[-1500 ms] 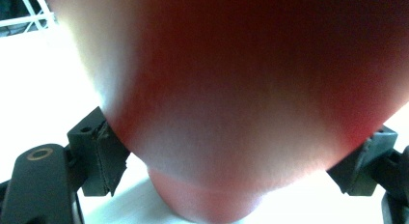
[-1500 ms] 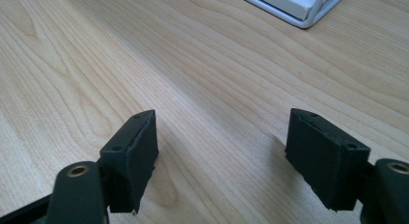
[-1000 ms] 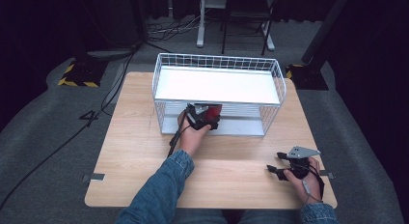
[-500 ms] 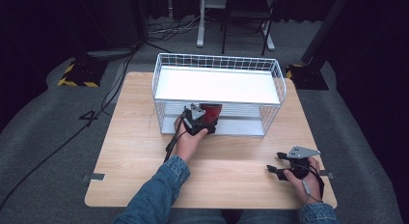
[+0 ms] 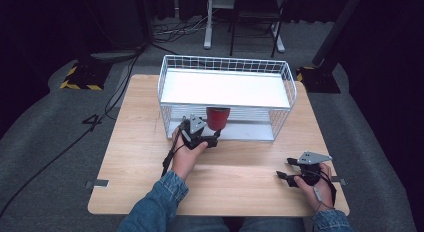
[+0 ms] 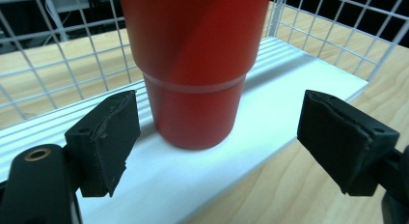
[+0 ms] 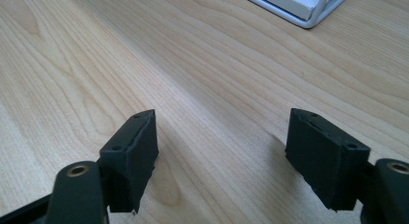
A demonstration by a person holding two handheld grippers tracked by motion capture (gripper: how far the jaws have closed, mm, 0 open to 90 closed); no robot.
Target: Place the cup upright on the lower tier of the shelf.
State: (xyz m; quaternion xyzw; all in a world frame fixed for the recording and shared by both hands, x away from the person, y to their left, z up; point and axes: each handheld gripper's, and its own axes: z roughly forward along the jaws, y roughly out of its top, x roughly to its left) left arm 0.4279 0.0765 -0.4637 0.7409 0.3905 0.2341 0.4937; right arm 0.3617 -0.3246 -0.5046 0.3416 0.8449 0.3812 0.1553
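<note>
High view: the red cup (image 5: 218, 118) stands upright on the lower shelf of the wire rack (image 5: 176, 67), at its front edge; the left gripper (image 5: 209, 138) sits at the cup's 7 o'clock. The right gripper (image 5: 283, 170) rests on the table (image 5: 135, 142), well apart. Left gripper view: jaws wide, flanking the cup (image 6: 193, 64) without contact, empty. Right gripper view: jaws wide over bare wood, empty, likely idle.

The left tongs (image 5: 216, 135) are gaping wide at the end of an outstretched forearm; the right tongs (image 5: 284, 170) are lying low near the body, jaws spread apart.
</note>
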